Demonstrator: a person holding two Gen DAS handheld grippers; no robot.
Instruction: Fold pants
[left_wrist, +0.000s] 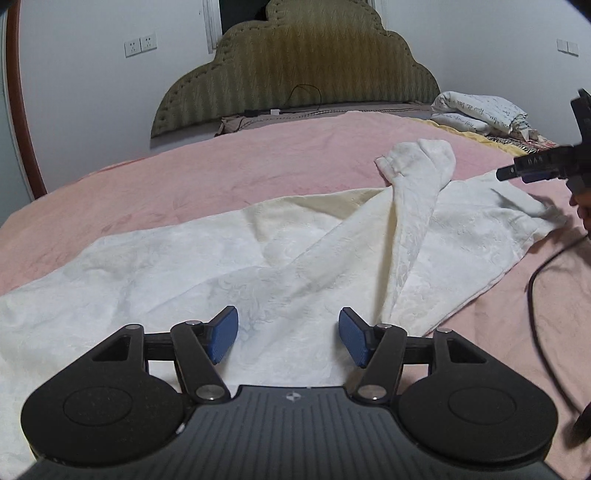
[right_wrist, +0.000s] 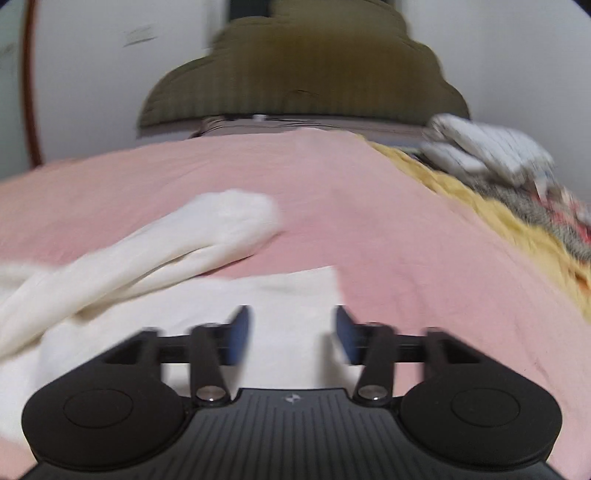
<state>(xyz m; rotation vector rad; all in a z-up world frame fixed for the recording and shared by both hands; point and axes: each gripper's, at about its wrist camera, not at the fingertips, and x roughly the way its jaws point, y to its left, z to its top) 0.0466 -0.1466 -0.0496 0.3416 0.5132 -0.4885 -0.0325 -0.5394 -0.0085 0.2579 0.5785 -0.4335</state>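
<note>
The right wrist view is motion-blurred; the pants (left_wrist: 229, 258) run off the left wrist view's left edge — waistband unseen.

The left gripper (left_wrist: 288, 334) is a matt black plastic tool: a ribbed dark grey body at six o'clock carrying a small pale diamond logo, flanked by two round black housings, each with a shallow circular recess. Black linkage arms pivot on silver screw heads and end in textured blue rubber fingers (left_wrist: 223, 334). The right gripper (right_wrist: 291, 334) is built the same way, its blue fingers (right_wrist: 238, 338) blurred. In the left wrist view, at three o'clock, that second tool's black frame shows white lettering too small to read, with a black cable (left_wrist: 543, 295) looping below it.
</note>
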